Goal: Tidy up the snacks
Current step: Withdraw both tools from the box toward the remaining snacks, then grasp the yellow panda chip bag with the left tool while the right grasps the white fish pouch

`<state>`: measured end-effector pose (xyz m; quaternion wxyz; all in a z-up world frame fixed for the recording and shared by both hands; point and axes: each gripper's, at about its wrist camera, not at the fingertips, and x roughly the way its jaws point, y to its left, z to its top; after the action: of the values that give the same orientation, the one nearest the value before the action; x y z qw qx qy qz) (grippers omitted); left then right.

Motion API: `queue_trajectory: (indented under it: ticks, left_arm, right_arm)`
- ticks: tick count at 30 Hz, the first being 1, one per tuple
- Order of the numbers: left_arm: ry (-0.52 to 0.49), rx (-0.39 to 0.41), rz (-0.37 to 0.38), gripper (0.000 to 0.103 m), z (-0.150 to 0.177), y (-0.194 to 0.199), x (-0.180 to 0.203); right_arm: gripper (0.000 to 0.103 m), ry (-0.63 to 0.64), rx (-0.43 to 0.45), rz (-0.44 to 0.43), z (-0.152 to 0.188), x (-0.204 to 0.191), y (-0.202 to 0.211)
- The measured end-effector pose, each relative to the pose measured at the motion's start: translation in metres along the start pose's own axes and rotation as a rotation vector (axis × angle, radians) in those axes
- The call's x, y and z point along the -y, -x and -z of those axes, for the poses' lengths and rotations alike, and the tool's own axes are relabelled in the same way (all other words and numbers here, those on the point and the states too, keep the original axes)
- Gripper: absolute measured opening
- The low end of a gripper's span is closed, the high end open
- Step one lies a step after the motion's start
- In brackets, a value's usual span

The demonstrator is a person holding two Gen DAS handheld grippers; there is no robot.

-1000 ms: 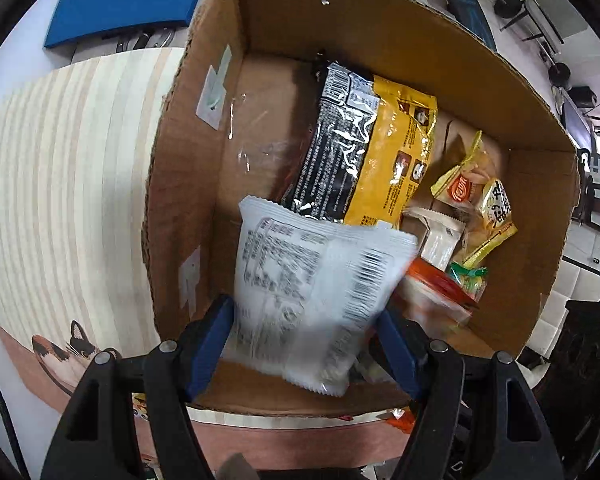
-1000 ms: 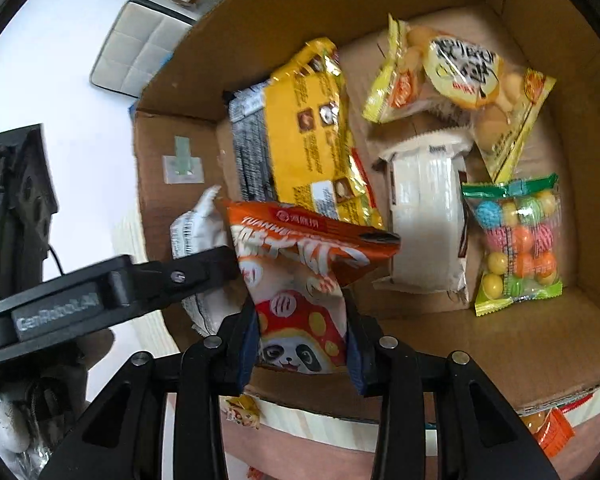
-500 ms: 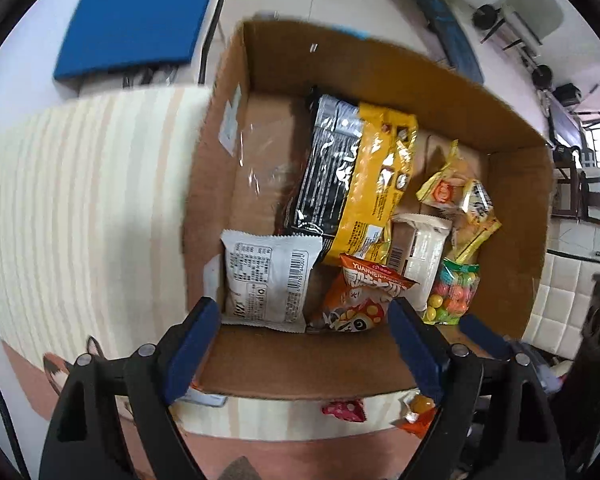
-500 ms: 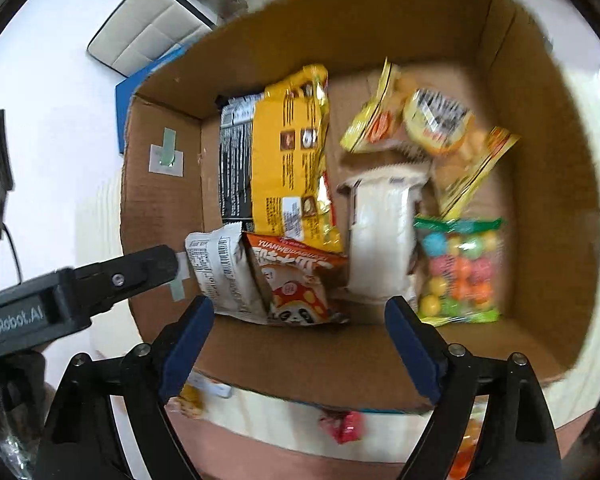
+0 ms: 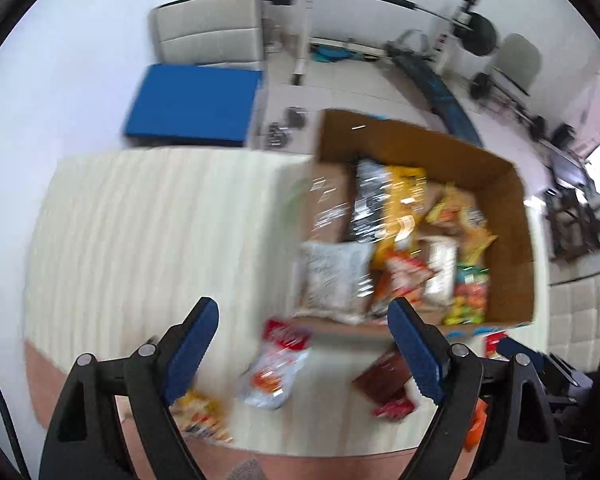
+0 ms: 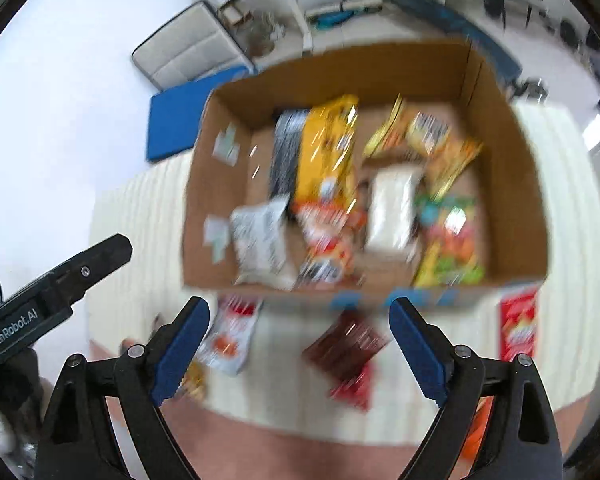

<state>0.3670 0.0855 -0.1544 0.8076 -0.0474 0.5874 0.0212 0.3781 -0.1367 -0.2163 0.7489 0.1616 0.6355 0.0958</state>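
Observation:
An open cardboard box (image 5: 516, 240) (image 6: 512, 168) stands on a cream striped mat and holds several snack packets. A white printed packet (image 5: 332, 280) (image 6: 260, 240) and an orange panda packet (image 5: 404, 276) (image 6: 324, 236) lie at its near side. My left gripper (image 5: 302, 308) hangs open and empty above the mat, left of the box. My right gripper (image 6: 298, 304) is over the box's near wall with its jaws opening and nothing between them. The left gripper's finger (image 6: 60, 280) shows at the right wrist view's left edge. Both views are blurred.
Loose snacks lie on the mat in front of the box: a white-and-red packet (image 5: 276, 368) (image 6: 230, 336), a brown packet (image 5: 384, 376) (image 6: 346, 344), a yellow one (image 5: 200, 412) and a red one (image 6: 518, 328). A blue pad (image 5: 192, 108) and gym gear are on the floor behind.
Both grippers let go: the white packet and the panda packet now lie in the box. Both hands rose and pulled back, and the left one swung to the left of the box.

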Motion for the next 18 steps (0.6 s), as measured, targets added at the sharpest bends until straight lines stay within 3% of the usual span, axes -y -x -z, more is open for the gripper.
queue_trajectory:
  ticks: [8, 13, 18]
  left_arm:
    - [0.154, -0.151, -0.089, 0.087, 0.067, -0.040, -0.086]
    - [0.260, -0.280, -0.062, 0.086, 0.102, -0.085, -0.128]
    - [0.317, -0.384, -0.024, 0.086, 0.129, -0.127, -0.145]
  right_arm:
    - [0.094, -0.031, -0.136, -0.017, 0.048, -0.024, -0.073]
    - [0.094, -0.033, -0.195, 0.007, 0.063, -0.043, -0.113]
    - [0.094, -0.023, -0.230, 0.032, 0.070, -0.063, -0.145]
